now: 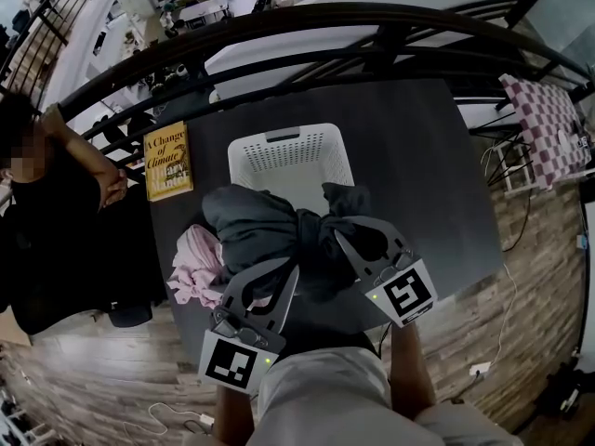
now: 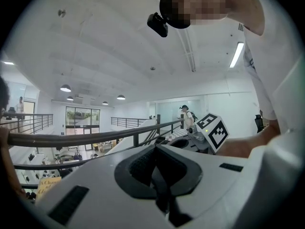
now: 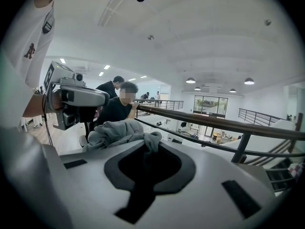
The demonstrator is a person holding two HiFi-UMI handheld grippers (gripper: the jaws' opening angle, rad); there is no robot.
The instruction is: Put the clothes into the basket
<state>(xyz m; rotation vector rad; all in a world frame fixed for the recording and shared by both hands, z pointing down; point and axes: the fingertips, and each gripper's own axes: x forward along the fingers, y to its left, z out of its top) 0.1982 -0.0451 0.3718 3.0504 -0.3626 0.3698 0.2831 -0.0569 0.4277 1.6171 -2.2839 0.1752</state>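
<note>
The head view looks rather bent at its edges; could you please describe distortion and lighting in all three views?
Head view: fisheye bows the railing into an arc, light even. Left gripper view: black round vignette, bright ceiling lamp. Right gripper view: same vignette, grey garment sharp.

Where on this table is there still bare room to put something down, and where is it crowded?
Bare: the wide stretch of table between the white basket and the table's right edge, and a narrower strip between the basket and the railing. Crowded: the left, with the book and pink clothes, and the near middle, where the grey garment covers it.
</note>
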